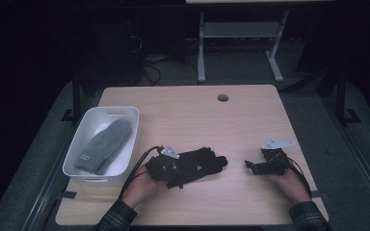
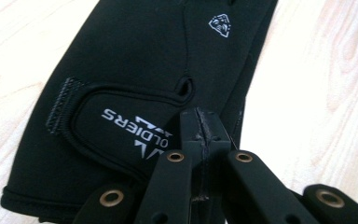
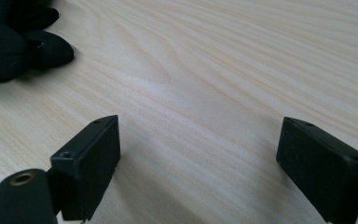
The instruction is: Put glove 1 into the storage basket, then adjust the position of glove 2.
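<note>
A black glove (image 1: 200, 166) with white lettering lies on the wooden table (image 1: 192, 115), front centre. My left gripper (image 1: 169, 167) is at the glove's cuff end. In the left gripper view its jaws (image 2: 201, 128) are pressed together over the glove (image 2: 135, 60), near its edge, apparently pinching the fabric. My right gripper (image 1: 250, 167) rests low on the table to the right of the glove, pointing left at it. Its jaws (image 3: 198, 154) stand wide apart with bare wood between them, and the glove's fingertips (image 3: 23, 44) lie a little ahead.
A white plastic bin (image 1: 125, 111) stands at the table's left side with a grey mitten (image 1: 103, 144) inside. A round cable hole (image 1: 223, 97) is near the far edge. Beyond the table stands a white desk frame (image 1: 241, 33).
</note>
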